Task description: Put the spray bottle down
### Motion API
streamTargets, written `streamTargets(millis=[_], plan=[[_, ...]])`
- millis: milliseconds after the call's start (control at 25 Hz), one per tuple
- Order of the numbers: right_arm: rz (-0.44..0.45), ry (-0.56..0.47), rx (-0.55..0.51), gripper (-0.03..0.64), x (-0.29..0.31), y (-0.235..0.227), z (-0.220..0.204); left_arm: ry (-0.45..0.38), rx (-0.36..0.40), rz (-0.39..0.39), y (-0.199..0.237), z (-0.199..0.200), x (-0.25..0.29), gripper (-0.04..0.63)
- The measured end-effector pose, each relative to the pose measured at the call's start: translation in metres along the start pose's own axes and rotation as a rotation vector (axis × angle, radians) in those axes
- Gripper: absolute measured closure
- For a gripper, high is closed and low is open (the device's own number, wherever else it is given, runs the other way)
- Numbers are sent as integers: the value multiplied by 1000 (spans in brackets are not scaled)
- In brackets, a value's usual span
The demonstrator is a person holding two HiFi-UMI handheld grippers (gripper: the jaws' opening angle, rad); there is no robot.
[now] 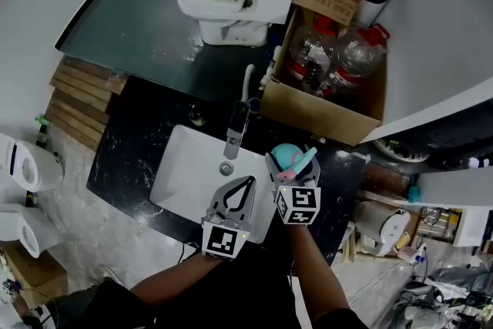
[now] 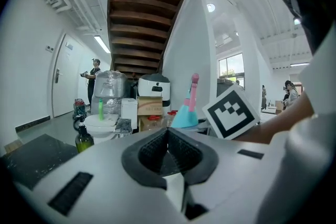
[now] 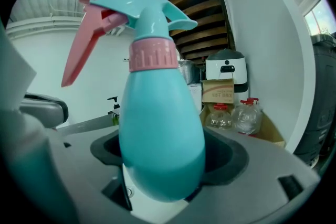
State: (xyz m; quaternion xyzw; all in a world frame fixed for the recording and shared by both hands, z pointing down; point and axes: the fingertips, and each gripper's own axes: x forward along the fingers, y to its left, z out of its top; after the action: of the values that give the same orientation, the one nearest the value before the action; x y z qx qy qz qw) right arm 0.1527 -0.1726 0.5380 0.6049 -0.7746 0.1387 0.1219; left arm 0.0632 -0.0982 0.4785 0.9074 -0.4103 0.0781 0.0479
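While my right gripper clamped the spray bottle, left gripper jaws together and empty, I judged it should settle upright on the table.

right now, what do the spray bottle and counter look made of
Spray bottle: plastic, it seems, smooth teal body, faint sheen, moulded pink collar and trigger.
Counter: likely polished stone, black with white veins, though laminate could look alike.

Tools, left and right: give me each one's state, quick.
Left tool: shut, nothing between the jaws.
Right tool: shut on the spray bottle.
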Motion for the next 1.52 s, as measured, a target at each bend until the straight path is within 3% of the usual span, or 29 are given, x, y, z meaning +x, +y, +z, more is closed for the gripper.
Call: streamTargets(millis=[400,800,1520], plan=[[-21,44,36,196,30,-5,-21,31,-33,3,4,-12,15,584],[-25,86,-12,196,54,-15,-42,51,-29,-9,8,-19,27,584],[-5,162,34,196,92,-13,-81,115,-27,2,14,-39,20,584]])
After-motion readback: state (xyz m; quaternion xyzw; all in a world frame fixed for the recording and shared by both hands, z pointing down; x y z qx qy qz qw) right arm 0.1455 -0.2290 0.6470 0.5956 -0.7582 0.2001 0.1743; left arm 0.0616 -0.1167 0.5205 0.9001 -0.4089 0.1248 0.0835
